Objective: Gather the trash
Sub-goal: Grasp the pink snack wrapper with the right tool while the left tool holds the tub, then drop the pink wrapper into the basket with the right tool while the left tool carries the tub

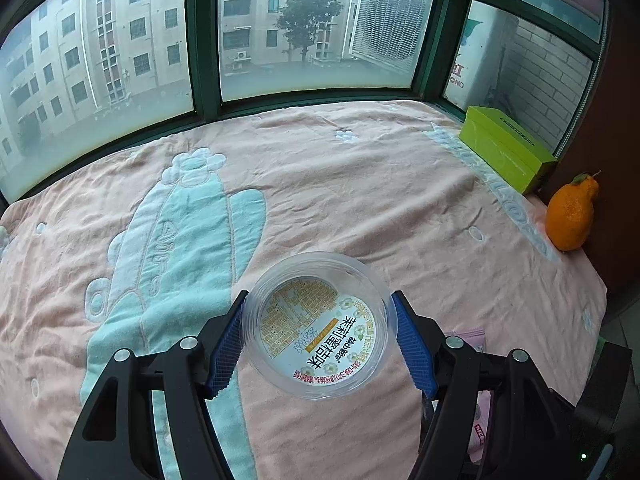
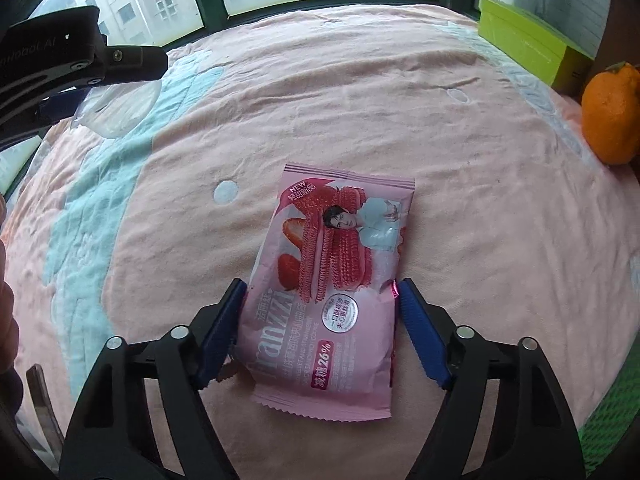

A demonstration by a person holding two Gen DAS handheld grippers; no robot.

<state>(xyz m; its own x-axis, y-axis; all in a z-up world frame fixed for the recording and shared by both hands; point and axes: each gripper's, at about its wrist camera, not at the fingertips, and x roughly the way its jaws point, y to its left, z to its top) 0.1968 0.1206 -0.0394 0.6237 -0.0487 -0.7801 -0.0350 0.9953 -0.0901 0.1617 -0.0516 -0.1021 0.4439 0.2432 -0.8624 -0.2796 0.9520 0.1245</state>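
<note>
Step in hand, as I read it: both hands mid-pickup, one trash item each.

Right wrist view, near first: right gripper (image 2: 318, 312) straddles the pink cookie wrapper (image 2: 330, 276), blue pads at 9 and 3 o'clock of the pack's lower half. The left-side pad touches the pack's edge; the right-side pad sits just beside it, a thin gap showing. So the jaws are spread and have no squeeze on it yet. The wrapper lies flat on the pink towel (image 2: 460, 220), long axis running towards 12–1 o'clock. Next move prob needs the jaws drawn in evenly so the thin film bunches instead of slipping out, then a lift.

Left wrist view: left gripper (image 1: 318, 338) has the clear plastic cup (image 1: 318, 326) between its pads, both pressed on the cup wall, mouth towards the cam, printed label visible at the bottom. Looks clamped and prob lifted off the towel, but I can't be sure from this angle. From the right cam the same cup shows at 10 o'clock, held well above the cloth.

Poses: both grippers level, fingers pointing ahead toward the window.

Farther out: orange fruit (image 2: 612, 114) at 2 o'clock, green box (image 2: 528, 46) behind it, window (image 1: 120, 52) at 12. No bin in either view.
</note>
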